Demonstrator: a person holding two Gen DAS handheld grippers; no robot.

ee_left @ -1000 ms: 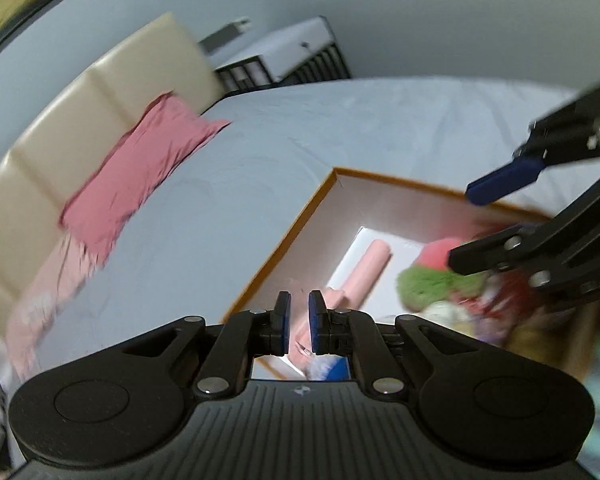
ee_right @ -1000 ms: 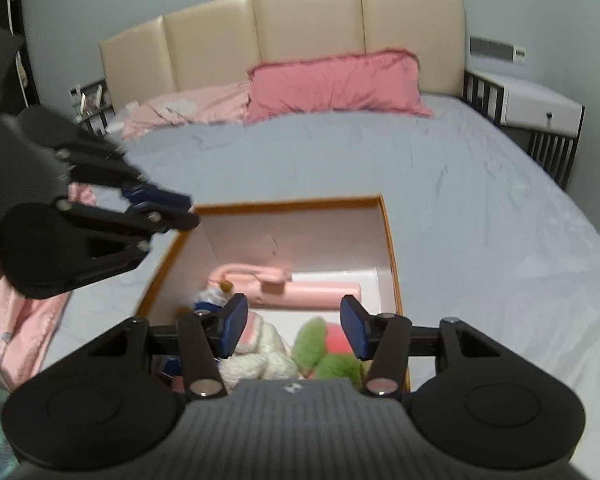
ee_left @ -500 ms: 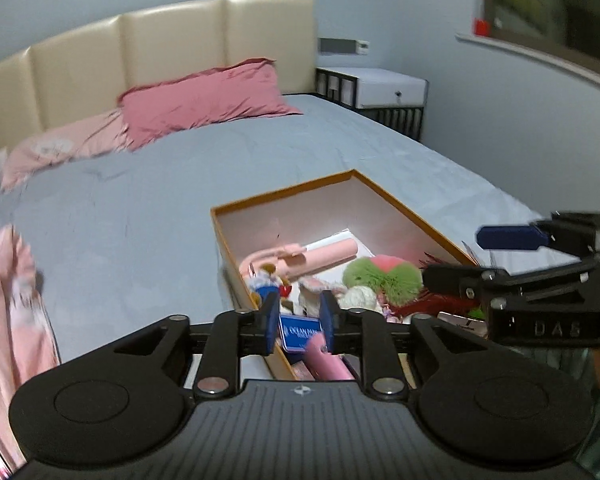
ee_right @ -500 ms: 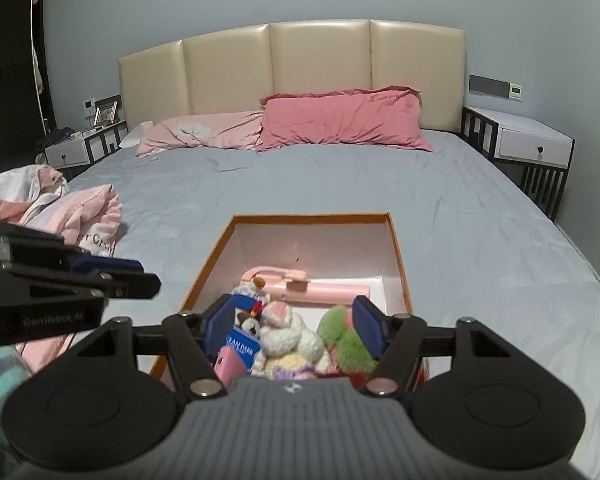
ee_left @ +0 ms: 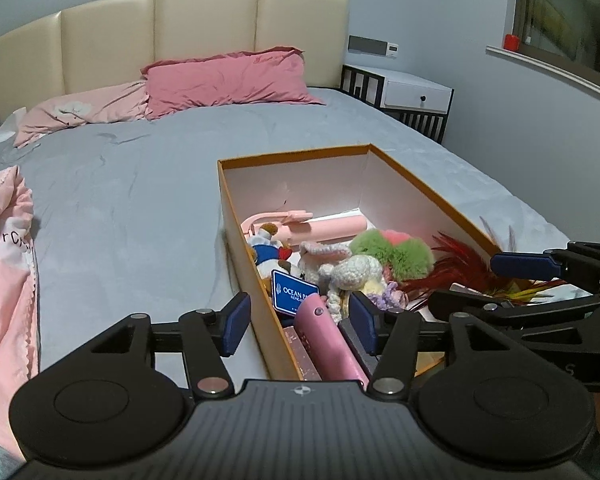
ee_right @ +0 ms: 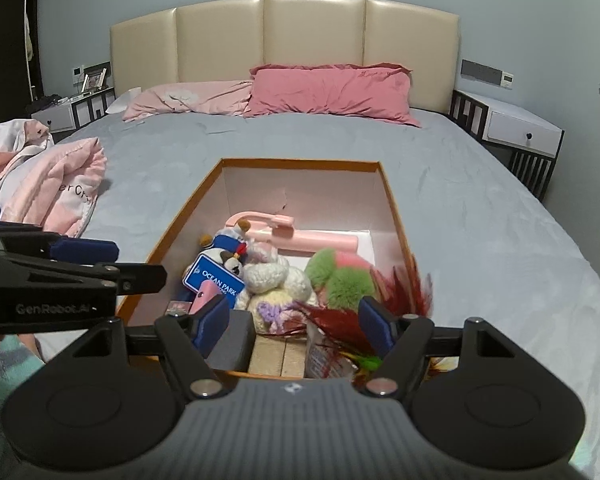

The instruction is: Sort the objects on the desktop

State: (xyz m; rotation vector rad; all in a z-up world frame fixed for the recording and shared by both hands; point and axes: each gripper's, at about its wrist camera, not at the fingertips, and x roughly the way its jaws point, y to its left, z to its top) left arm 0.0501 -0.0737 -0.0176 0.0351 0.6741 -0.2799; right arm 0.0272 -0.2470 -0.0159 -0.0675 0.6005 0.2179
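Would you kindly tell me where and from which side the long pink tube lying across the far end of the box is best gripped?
Grip the long pink tube at the bare middle of its shaft, coming from above with the fingers straddling it. It lies flat across the box; the plush toys crowd its near side, so a sideways approach looks blocked.

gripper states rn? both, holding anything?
left gripper: jaws opening, gripping nothing; box wall and pink tube between them.
right gripper: jaws opening, empty.
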